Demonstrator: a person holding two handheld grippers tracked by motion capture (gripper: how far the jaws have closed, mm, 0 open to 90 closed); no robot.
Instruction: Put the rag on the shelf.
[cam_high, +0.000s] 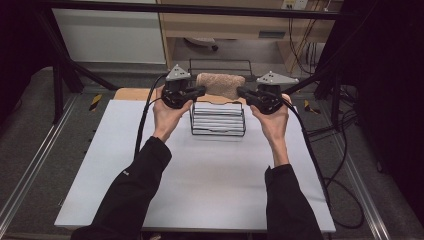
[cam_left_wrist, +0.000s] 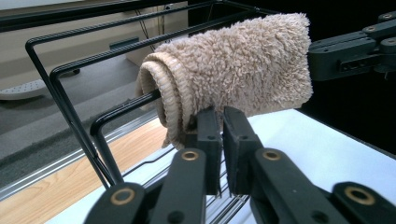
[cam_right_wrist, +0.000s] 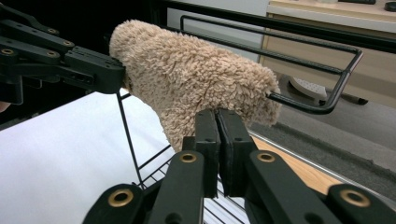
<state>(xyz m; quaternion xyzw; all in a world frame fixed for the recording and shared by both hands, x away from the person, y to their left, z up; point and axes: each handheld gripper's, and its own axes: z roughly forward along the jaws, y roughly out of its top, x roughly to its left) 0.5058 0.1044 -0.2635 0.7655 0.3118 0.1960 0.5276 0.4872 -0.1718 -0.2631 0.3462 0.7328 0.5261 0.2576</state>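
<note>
A fluffy beige towel (cam_high: 220, 84), folded into a thick roll, lies over the top rail of a black wire rack (cam_high: 217, 133) at the far middle of the white tabletop (cam_high: 200, 185). My left gripper (cam_high: 202, 91) meets its left end and my right gripper (cam_high: 240, 92) its right end. In the left gripper view the left gripper (cam_left_wrist: 220, 114) has its jaws almost together at the lower edge of the towel (cam_left_wrist: 243, 65). In the right gripper view the right gripper (cam_right_wrist: 217, 114) pinches the hanging lower corner of the towel (cam_right_wrist: 187, 79).
The rack's rails (cam_left_wrist: 56, 79) rise behind the towel. A wooden strip (cam_high: 132, 93) borders the tabletop's far edge. Black frame posts (cam_high: 57, 85) stand at both sides, cables (cam_high: 320, 165) trail along the right, and a wooden shelf unit (cam_high: 225, 25) stands behind.
</note>
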